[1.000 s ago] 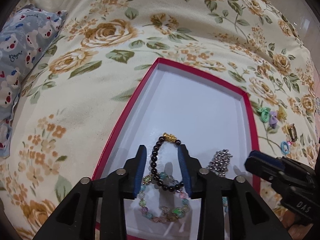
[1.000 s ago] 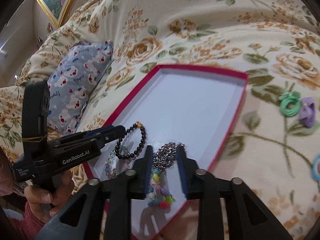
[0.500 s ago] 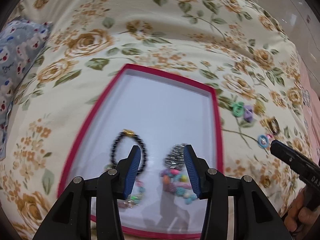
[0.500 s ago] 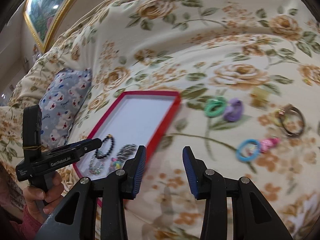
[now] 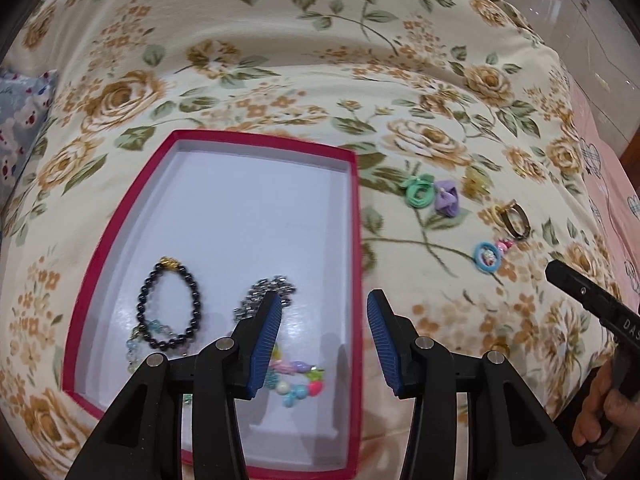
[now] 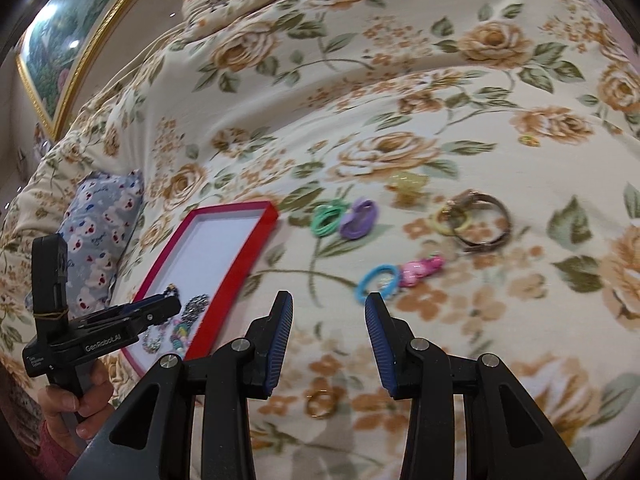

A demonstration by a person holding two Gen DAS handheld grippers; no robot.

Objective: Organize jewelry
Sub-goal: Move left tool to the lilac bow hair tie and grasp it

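Right wrist view: blue hair tie (image 6: 379,280) lies just beyond the open, empty right claw (image 6: 328,344).

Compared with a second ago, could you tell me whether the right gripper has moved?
Yes. The right gripper, then over the red box's bracelets, has swung off it toward the blue hair tie on the floral bedspread, empty.

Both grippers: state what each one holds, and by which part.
Nothing. The left gripper and right gripper are both open, with nothing between the pads.
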